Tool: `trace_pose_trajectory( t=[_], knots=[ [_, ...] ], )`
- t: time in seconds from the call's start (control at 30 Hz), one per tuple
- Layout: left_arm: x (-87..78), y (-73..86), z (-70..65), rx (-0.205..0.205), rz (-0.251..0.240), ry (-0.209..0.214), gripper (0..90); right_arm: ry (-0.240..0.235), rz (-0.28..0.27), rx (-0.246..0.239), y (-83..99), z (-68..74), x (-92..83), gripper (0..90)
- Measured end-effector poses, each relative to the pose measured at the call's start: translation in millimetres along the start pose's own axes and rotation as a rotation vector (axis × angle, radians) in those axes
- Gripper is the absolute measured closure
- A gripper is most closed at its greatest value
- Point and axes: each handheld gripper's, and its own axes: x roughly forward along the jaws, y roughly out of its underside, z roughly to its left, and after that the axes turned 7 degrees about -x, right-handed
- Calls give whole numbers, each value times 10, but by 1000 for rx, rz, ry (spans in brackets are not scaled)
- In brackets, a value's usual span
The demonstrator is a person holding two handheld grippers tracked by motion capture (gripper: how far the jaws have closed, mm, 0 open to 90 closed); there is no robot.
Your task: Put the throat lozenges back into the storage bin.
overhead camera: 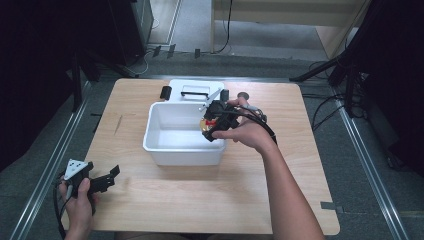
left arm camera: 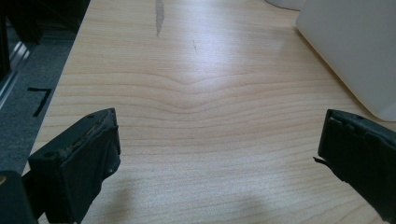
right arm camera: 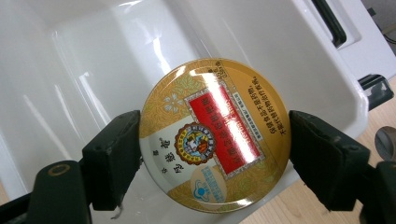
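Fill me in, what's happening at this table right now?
A person works two handheld grippers at a wooden table. The right gripper is shut on a round gold tin with a red label, holding it by its rim over the open white plastic bin, near the bin's right wall. The left gripper sits idle near the table's front left corner, jaws open with nothing between them. The bin's white lid lies flat behind it.

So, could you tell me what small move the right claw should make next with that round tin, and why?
Probably lower it a little and then open. The right claw is shut on the round gold tin, holding it by its edges over the white tub, just inside the near rim. The tub floor below looks bare, so there is room to set it down.
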Motion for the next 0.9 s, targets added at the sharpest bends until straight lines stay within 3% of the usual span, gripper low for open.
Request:
trace_pose_trajectory(
  t=[0.43,0.6,0.9],
  knots=[
    [1,0,0,-1,0,0,0,2,53,-29,-7,46,131,208],
    [2,0,0,-1,0,0,0,-22,84,-27,-13,49,179,208],
    [2,-2,2,0,5,0,0,-32,164,-129,-35,129,271,208]
  ],
)
